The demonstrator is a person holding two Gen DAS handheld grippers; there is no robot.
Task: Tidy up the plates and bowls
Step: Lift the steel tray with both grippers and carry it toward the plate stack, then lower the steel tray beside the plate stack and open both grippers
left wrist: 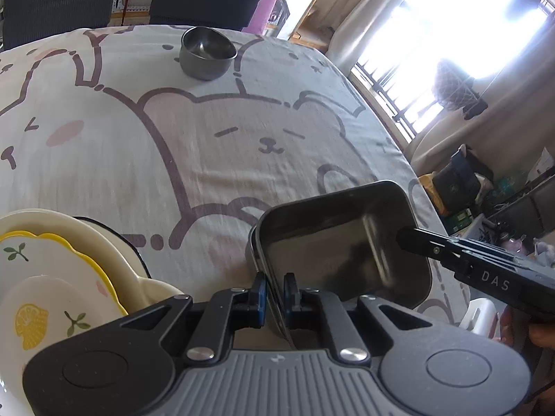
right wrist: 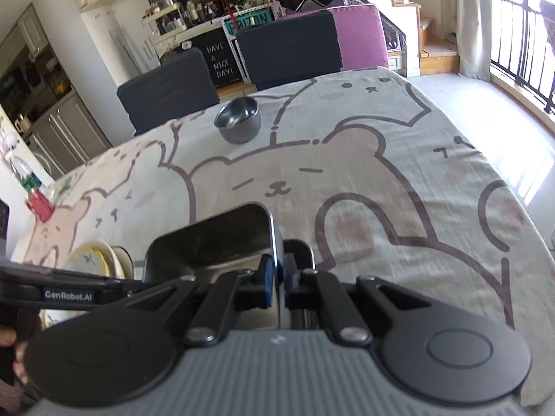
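Both claws grip one dark rectangular metal tray point(left wrist: 333, 242), each pinching a different wall of it. In the left wrist view the left claw point(left wrist: 275, 289) has its blue pads closed on the tray's near left wall, the thin rim running up between them. The right claw point(left wrist: 404, 237) comes in from the right edge of that view as a black arm, its tip at the tray's right wall.

In the right wrist view the right claw point(right wrist: 276, 275) is clamped on the tray's point(right wrist: 211, 239) right wall, the rim standing upright between the blue pads. The left claw's black body point(right wrist: 69, 289) crosses the left side of that view, with part of a hand point(right wrist: 10, 343) at the lower left edge.

The tray is tilted, its open side facing the cameras, over the near part of the tabletop point(left wrist: 208, 145), which is covered by a cloth printed with bears. Whether its lower edge touches the cloth I cannot tell.

Just left of the tray sits a stack of plates point(left wrist: 52, 270): cream ones below, a yellow-rimmed one above, and a small white one with a lemon print on top. A round steel bowl point(left wrist: 207, 53) stands upright at the far side of the tabletop, well apart from the tray and the stack. Dark chairs point(right wrist: 288, 50) stand beyond the far edge.
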